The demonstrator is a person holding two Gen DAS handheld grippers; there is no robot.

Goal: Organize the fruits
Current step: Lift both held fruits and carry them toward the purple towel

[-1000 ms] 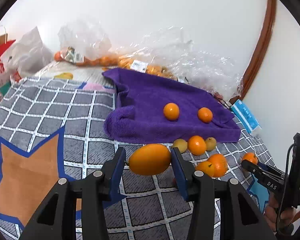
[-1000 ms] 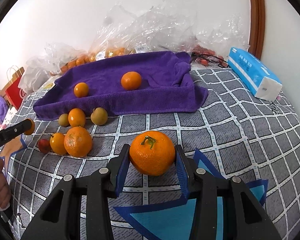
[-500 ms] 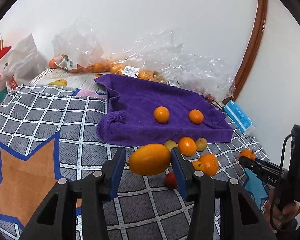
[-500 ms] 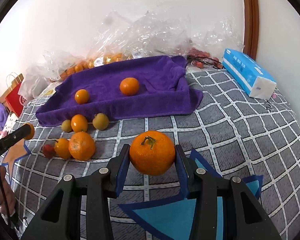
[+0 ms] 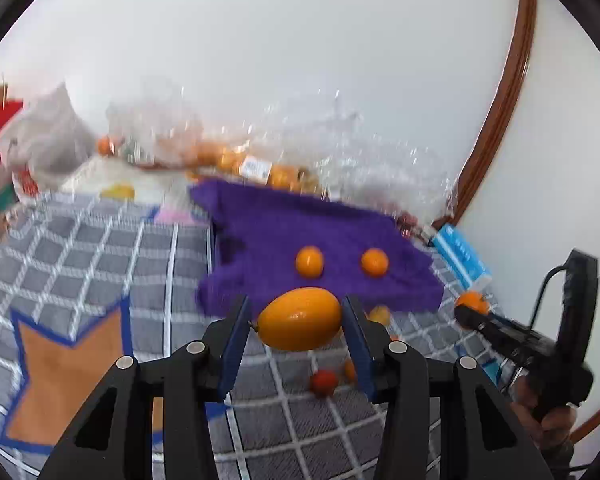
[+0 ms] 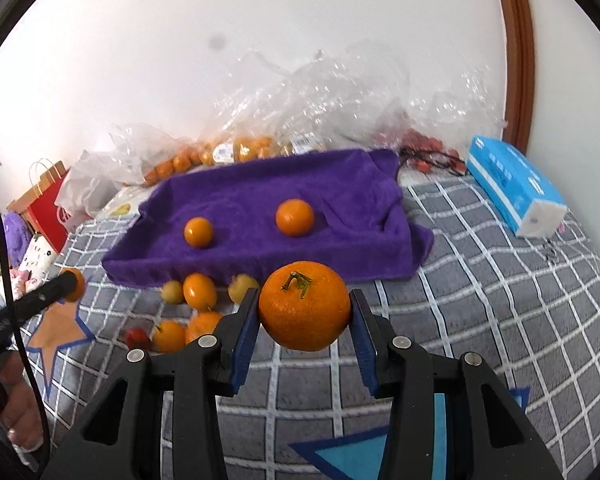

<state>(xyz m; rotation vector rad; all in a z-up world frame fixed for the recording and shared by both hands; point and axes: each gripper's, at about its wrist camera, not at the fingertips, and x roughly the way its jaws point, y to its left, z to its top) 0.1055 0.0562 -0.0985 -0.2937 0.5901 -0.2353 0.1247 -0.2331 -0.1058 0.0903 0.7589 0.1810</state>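
Observation:
My left gripper [image 5: 298, 318] is shut on an oval yellow-orange fruit [image 5: 300, 319] and holds it above the checked cloth, in front of the purple towel [image 5: 324, 224]. My right gripper [image 6: 305, 312] is shut on a round orange [image 6: 304, 311] with a green stem, also raised in front of the towel [image 6: 260, 188]. Two small oranges [image 6: 198, 232] [image 6: 295, 217] lie on the towel. Several loose fruits [image 6: 199, 290] lie on the cloth just before the towel's near edge. The right gripper also shows at the right of the left wrist view [image 5: 470, 310].
A blue tissue pack [image 6: 514, 190] lies at the right by the wall. Clear plastic bags [image 6: 320, 96] with bagged oranges sit behind the towel. A red paper bag [image 6: 46, 196] stands at the far left. A small red fruit [image 5: 323, 382] lies on the checked cloth [image 6: 500, 300].
Both grippers have risen and moved toward the towel with their fruits still held. The loose fruits now sit lower in both views.

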